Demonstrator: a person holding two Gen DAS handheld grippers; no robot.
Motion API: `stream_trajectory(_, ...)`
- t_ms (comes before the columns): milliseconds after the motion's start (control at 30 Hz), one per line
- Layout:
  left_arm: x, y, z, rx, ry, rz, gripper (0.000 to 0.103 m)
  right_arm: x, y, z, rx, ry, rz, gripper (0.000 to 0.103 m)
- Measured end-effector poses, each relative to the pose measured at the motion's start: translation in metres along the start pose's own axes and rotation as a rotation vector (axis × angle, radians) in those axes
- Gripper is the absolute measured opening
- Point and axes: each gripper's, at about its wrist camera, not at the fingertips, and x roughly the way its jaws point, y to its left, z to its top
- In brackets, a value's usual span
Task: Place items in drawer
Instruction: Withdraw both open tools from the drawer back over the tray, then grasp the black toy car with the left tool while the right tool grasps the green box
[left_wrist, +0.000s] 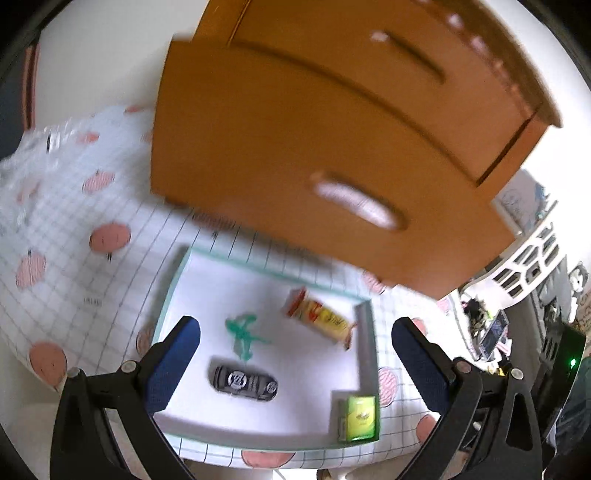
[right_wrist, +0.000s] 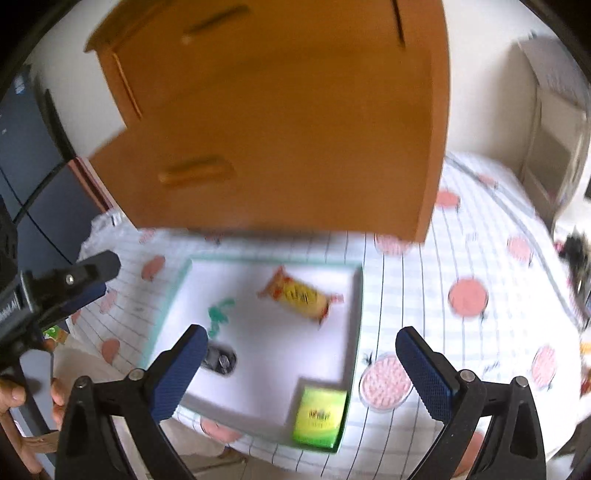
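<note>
A wooden drawer cabinet (left_wrist: 325, 122) (right_wrist: 280, 122) stands on the table behind a white tray (left_wrist: 207, 428) (right_wrist: 266, 373) with a mint rim. In the tray lie a yellow snack packet (left_wrist: 321, 317) (right_wrist: 301, 295), a black can on its side (left_wrist: 243, 382) (right_wrist: 221, 362), a green box at the near right corner (left_wrist: 360, 417) (right_wrist: 320, 415) and a green plant-like mark (left_wrist: 243, 336) (right_wrist: 218, 315). My left gripper (left_wrist: 295, 354) hovers open above the tray's near side, holding nothing. My right gripper (right_wrist: 301, 363) is open too, also above the tray. The left gripper's fingers (right_wrist: 74, 284) show at the left edge of the right wrist view.
A white tablecloth (right_wrist: 480, 258) with a grid and pink fruit prints covers the table. Crinkled clear plastic (left_wrist: 33, 158) lies at the far left. A white lattice basket (left_wrist: 535, 254) and clutter sit to the right. A hand (right_wrist: 11, 397) shows at lower left.
</note>
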Motion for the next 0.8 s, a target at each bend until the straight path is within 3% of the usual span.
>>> stream_trajectory(367,0.058,0.026,-0.040,-0.075,0.190,0.076,0.103,0.051,-0.006,-0.047,0.032,0.150,0.019,0.102)
stream_trajectory(500,0.077,0.030,-0.058,-0.056,0.244,0.121,0.103,0.063,-0.006,-0.058,0.030,0.198,0.016,0.098)
stream_trajectory(600,0.084,0.032,-0.061,-0.072,0.259,0.117,0.103,0.068,-0.006,-0.061,0.027,0.211,0.016,0.094)
stream_trajectory(667,0.085,0.032,-0.062,-0.075,0.259,0.113,0.103,0.069,-0.005,-0.062,0.022,0.210,0.012,0.087)
stream_trajectory(800,0.087,0.033,-0.063,-0.090,0.270,0.085,0.103,0.070,-0.005,-0.063,0.023,0.208,0.014,0.087)
